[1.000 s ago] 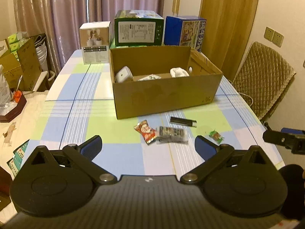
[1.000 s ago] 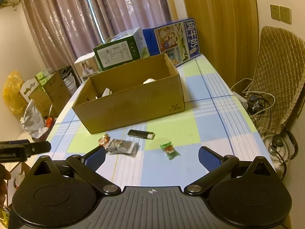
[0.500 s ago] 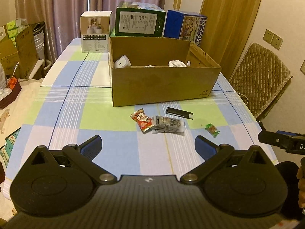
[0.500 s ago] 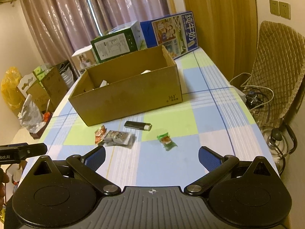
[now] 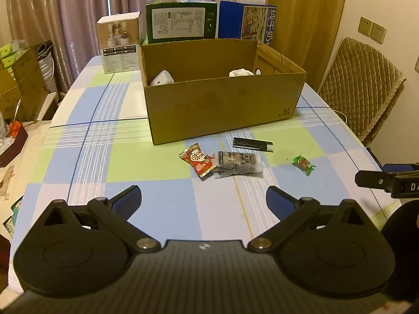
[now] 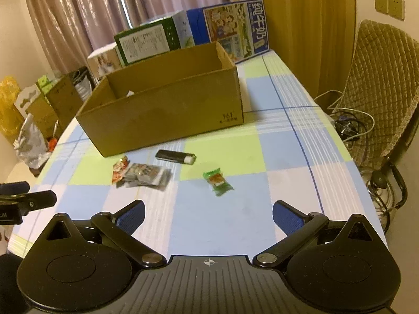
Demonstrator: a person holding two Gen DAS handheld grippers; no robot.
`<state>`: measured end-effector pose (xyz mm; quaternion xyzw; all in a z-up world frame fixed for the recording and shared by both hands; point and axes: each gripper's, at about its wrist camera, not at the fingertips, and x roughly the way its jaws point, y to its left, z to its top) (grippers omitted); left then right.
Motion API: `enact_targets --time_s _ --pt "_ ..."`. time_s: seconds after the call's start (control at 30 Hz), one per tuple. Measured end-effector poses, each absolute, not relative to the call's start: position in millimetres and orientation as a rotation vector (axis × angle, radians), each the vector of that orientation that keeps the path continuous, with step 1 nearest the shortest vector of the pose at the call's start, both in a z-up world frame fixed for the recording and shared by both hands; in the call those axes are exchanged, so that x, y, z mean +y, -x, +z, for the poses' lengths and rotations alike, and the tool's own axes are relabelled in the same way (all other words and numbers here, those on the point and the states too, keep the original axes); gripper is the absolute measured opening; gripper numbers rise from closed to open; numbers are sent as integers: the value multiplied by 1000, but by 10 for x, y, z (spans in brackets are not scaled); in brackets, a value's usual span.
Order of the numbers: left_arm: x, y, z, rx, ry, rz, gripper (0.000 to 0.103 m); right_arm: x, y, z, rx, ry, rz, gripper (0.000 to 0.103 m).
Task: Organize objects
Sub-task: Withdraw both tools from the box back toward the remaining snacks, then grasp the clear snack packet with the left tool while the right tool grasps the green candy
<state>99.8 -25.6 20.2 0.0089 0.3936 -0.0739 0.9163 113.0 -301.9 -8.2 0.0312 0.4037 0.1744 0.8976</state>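
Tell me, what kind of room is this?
Probably a home dining room: a table with a checked cloth, a padded chair beside it, long curtains behind, and grocery boxes stacked around.

A table [image 5: 86, 157] under a blue, green and white checked cloth fills the room's middle. Behind its far end hang shiny mauve curtains [image 5: 78, 13], with a wooden door [image 5: 301, 13] right of them. A quilted tan chair [image 5: 358, 86] stands at the table's right side, below a cream wall with two switch plates [image 5: 371, 30]. Cardboard cartons [image 5: 23, 83] crowd the floor left of the table. Warm, dim light.
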Motion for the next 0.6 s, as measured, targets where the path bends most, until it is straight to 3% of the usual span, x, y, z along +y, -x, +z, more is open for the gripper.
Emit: enact_targets --time_s 0.37,0.6 --pt "-313 -1341 -156 866 -33 -200 93 -2849 -1417 -376 858 25 399 99" --pt "-505 -1610 -374 865 -144 -267 89 -2781 -1692 -579 888 62 421 84"
